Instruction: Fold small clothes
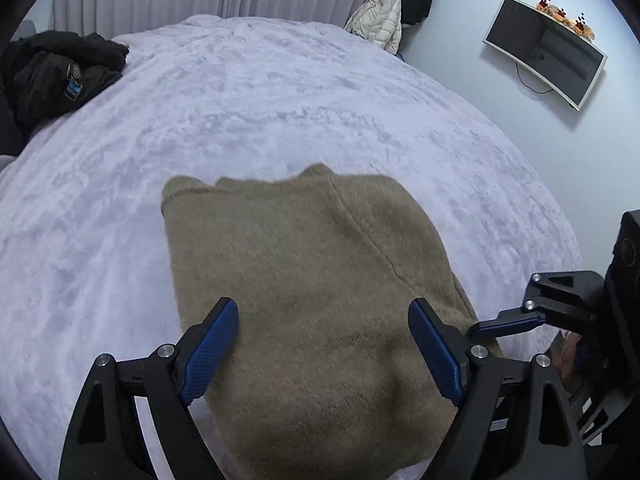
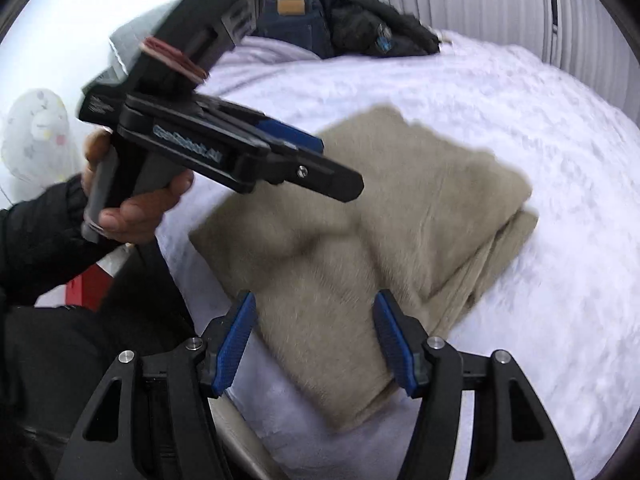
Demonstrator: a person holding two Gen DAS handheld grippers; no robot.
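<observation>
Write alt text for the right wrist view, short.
A folded tan sweater lies on a white fuzzy blanket, seen past the right gripper with its blue-padded jaws open and empty above it. At upper left a hand holds the left gripper over the sweater; dark clothes are piled at the far edge.

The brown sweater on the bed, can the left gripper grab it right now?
Probably yes. The left gripper is open just above the brown sweater, nothing lies between them, and the right gripper is off to the side.
</observation>
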